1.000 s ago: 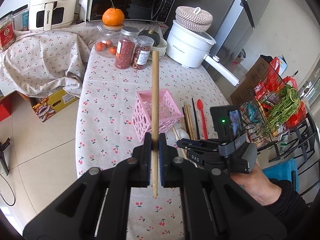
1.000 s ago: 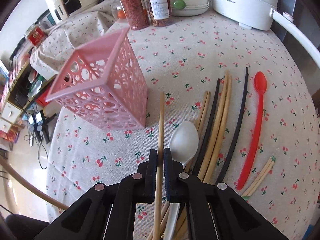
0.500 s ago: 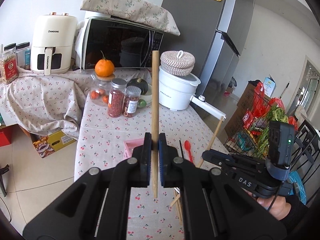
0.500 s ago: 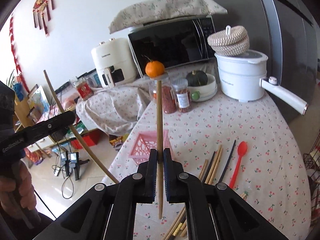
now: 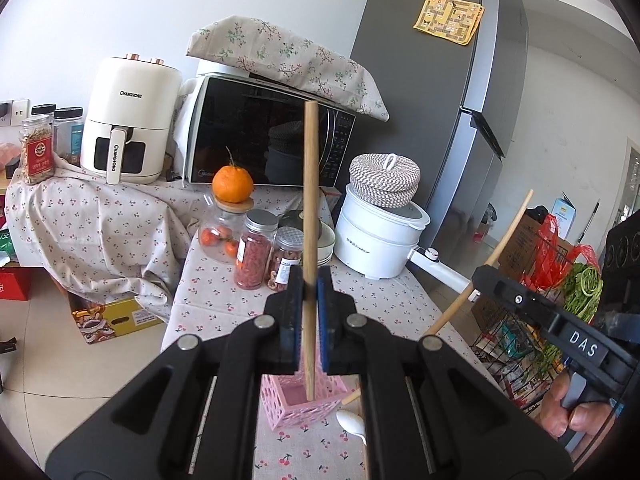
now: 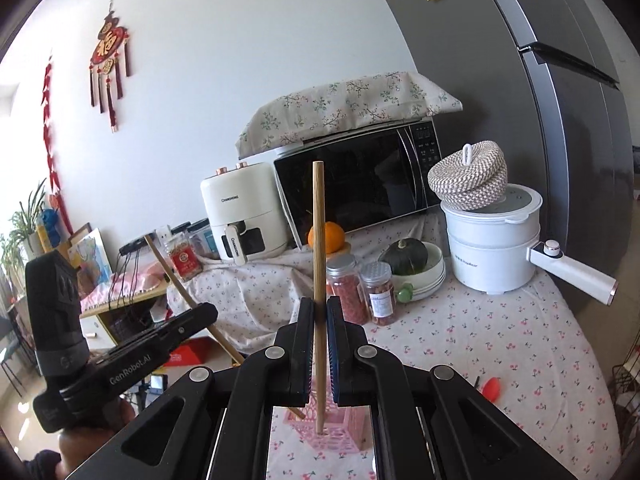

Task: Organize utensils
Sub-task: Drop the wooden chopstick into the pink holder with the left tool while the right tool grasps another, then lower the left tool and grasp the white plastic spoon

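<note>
Left gripper (image 5: 310, 312): we find it clenched on an upright wooden chopstick (image 5: 309, 208).
Right gripper (image 6: 319, 344): we find it grasping a second chopstick (image 6: 319, 240).
Pink basket (image 5: 298, 410): directly below both chopstick tips, on the cherry-print tablecloth (image 5: 224, 292).

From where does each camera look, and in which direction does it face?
Left wrist: sits behind the left gripper, facing the microwave; its chopstick hangs over the pink basket.
Right wrist: sits behind the right gripper, facing the same counter; the left hand shows at lower left.
Shared: microwave, basket, white pot.
</note>
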`<state>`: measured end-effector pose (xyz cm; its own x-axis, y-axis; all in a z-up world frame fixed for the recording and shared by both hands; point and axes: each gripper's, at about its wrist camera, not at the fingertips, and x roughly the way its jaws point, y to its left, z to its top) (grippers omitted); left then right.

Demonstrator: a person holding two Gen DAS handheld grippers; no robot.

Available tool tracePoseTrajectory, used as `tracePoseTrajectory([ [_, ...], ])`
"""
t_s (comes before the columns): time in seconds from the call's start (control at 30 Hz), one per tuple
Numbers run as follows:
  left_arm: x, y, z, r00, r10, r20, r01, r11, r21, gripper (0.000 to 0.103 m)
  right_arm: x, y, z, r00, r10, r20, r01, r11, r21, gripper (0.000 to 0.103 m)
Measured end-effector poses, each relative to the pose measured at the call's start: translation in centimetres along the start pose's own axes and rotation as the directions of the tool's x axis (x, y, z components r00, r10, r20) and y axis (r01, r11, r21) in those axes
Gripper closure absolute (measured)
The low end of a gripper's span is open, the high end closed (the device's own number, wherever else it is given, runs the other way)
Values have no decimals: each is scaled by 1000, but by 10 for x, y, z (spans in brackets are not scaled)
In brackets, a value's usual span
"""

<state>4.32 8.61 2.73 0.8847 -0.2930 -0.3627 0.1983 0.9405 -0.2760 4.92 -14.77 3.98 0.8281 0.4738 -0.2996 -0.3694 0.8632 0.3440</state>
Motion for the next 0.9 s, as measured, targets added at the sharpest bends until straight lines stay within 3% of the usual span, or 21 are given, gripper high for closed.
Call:
tracePoseTrajectory([
  [0.2, 29, 1, -7, 999, 39, -23, -39, 999, 9, 95, 30, -5, -2, 1000, -9, 28, 8, 1000, 9, 97],
  [0.47, 60, -2, -19, 987, 61, -148, -55, 998, 43, 95, 75, -15, -25, 993, -56, -107, 55, 998, -11, 97],
  [0.73, 66, -2, -21, 982, 68, -174, -62, 997, 40, 95, 89, -26, -35, 985, -1, -172, 6, 999, 33, 96],
  [0.9, 58, 2, -16, 986, 80, -146, -79, 997, 8, 58, 79, -27, -28, 989, 17, -148, -10, 999, 50, 87],
])
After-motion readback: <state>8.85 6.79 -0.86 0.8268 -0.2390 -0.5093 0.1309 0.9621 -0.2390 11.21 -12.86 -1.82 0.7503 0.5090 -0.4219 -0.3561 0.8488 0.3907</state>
